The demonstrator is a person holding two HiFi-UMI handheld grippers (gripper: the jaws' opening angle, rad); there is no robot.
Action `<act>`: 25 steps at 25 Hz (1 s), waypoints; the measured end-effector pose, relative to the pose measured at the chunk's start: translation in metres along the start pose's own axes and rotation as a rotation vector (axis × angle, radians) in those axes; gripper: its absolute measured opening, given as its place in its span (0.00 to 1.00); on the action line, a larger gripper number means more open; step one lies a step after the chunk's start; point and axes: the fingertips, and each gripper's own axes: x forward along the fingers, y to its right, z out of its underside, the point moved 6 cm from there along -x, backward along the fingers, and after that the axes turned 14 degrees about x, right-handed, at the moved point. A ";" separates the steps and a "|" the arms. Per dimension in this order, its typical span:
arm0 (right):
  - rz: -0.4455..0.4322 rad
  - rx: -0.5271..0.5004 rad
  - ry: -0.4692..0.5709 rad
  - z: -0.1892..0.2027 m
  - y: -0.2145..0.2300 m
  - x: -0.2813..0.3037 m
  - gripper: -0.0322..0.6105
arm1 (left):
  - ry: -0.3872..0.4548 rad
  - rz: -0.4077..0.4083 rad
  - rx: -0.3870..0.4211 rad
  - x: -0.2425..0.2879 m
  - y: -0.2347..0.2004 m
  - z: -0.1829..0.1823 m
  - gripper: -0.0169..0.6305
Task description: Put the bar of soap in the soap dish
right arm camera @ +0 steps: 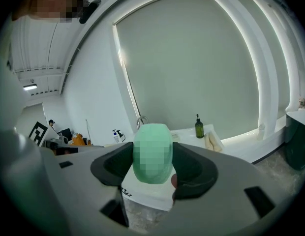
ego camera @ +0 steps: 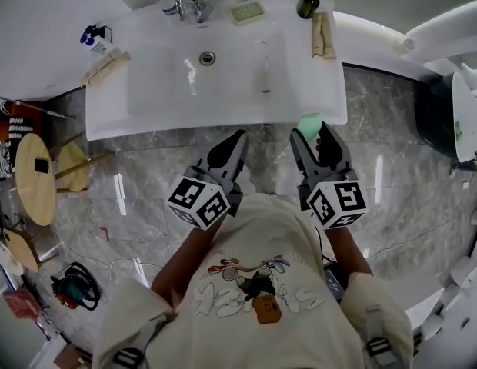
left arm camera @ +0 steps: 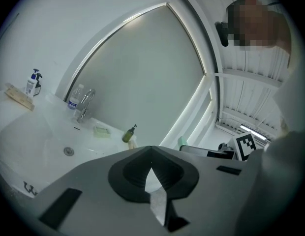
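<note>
The green bar of soap is held in my right gripper, just in front of the white sink counter's near edge. In the right gripper view the soap stands upright between the two dark pads, gripper shut on it. The pale green soap dish lies at the back of the counter, right of the faucet; it also shows in the left gripper view. My left gripper hangs beside the right one, jaws shut on nothing.
A dark green pump bottle and rolled towels sit at the counter's back right. A spray bottle and a wooden brush lie at its left. A round wooden stool stands left, a dark bin right.
</note>
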 end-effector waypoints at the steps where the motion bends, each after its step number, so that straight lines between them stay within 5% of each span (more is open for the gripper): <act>1: 0.005 -0.010 0.005 -0.004 -0.005 0.009 0.46 | 0.001 0.001 -0.001 0.002 -0.012 -0.005 0.04; 10: 0.033 -0.020 0.004 -0.024 -0.021 0.062 0.46 | -0.004 0.023 -0.005 0.028 -0.075 -0.034 0.04; 25: -0.084 -0.049 -0.062 -0.038 -0.006 0.101 0.46 | -0.013 -0.046 0.005 0.059 -0.066 -0.041 0.04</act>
